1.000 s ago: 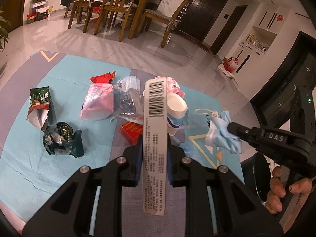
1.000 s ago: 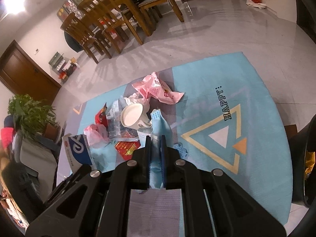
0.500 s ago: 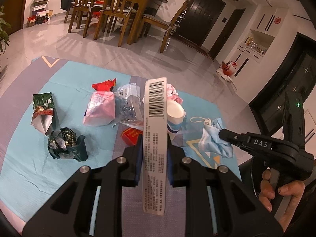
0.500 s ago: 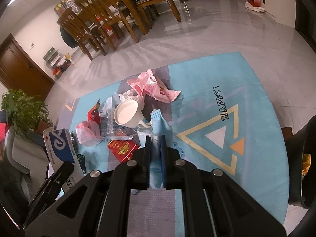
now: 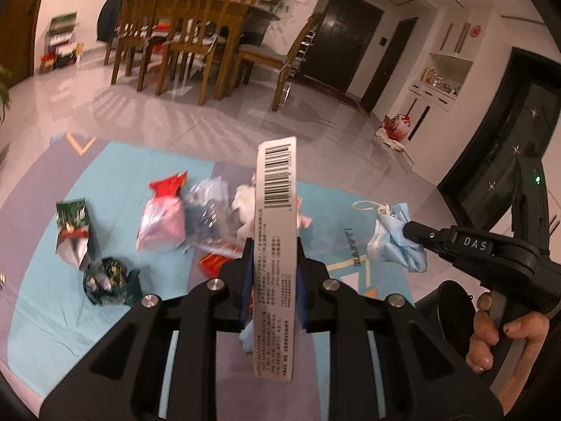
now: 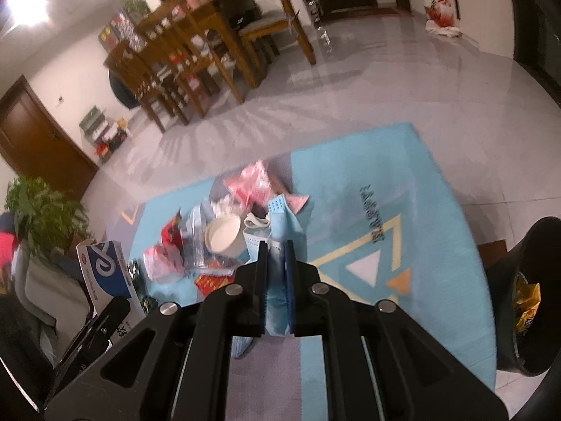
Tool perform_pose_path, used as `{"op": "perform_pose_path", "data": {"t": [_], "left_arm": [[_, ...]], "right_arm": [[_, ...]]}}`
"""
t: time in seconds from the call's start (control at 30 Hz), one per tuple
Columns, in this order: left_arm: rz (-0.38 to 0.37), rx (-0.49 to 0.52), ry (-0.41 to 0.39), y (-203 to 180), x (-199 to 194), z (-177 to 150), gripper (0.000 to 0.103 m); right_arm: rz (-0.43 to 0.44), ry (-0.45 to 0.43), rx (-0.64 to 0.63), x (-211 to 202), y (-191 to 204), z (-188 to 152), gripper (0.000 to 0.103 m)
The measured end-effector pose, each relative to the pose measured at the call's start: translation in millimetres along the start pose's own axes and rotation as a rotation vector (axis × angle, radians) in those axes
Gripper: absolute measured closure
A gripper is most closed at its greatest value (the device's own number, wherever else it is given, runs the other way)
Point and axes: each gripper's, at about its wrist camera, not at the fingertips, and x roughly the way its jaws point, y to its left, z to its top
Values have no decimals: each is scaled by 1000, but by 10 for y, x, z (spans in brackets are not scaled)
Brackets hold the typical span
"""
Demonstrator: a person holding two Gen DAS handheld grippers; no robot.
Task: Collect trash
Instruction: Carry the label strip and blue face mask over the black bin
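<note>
My left jaws (image 5: 272, 256) are clamped on a flat white box (image 5: 275, 245) with a barcode, standing upright between the pads. My right jaws (image 6: 277, 273) are pinched tight on a crumpled blue face mask (image 6: 280, 224), which in the left view dangles at about three o'clock, clear of the mat (image 5: 45, 301).

So two pieces are in hand, neither yet binned. The black bin (image 6: 526, 301) sits at four o'clock in the right view, just off the mat's edge, with a yellow wrapper (image 6: 525, 298) already inside (a start, I judge).

Plenty is left on the floor mat. In the left view, from nine to eleven o'clock: a green foil packet (image 5: 72, 231), a dark crumpled wrapper (image 5: 108, 280), a pink bag (image 5: 163, 224), a red wrapper (image 5: 168, 186), clear plastic (image 5: 207, 210). A white paper cup (image 6: 224, 236) lies on its side near the pink scraps (image 6: 256, 182), and a red packet (image 6: 210, 282) lies just beside it.

I reckon the task is early: most of the pile is untouched.
</note>
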Motion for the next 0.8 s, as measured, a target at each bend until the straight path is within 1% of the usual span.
{"op": "perform_pose_path", "data": {"t": [0.17, 0.27, 0.3, 0.47, 0.5, 0.63, 0.67, 0.8], "left_arm": [[-28, 76, -10, -406, 23, 56, 82], [-72, 105, 1, -705, 75, 73, 82], [-94, 120, 4, -848, 98, 78, 82], [-146, 203, 2, -1387, 183, 41, 82], [-166, 220, 7, -1519, 215, 23, 82], [-264, 263, 59, -1979, 381, -92, 82], [-278, 269, 68, -2045, 407, -112, 82], [-381, 297, 148, -2471, 623, -258, 82]], "right_arm": [[-17, -92, 28, -321, -208, 117, 93], [-44, -151, 52, -538, -372, 169, 93], [-57, -174, 64, -628, -456, 186, 93], [-137, -252, 131, -957, -844, 215, 93], [-155, -263, 146, -1014, -928, 214, 93], [-252, -310, 239, -1257, -1343, 191, 93], [-270, -316, 255, -1291, -1412, 179, 93], [-360, -325, 343, -1422, -1747, 105, 93]]}}
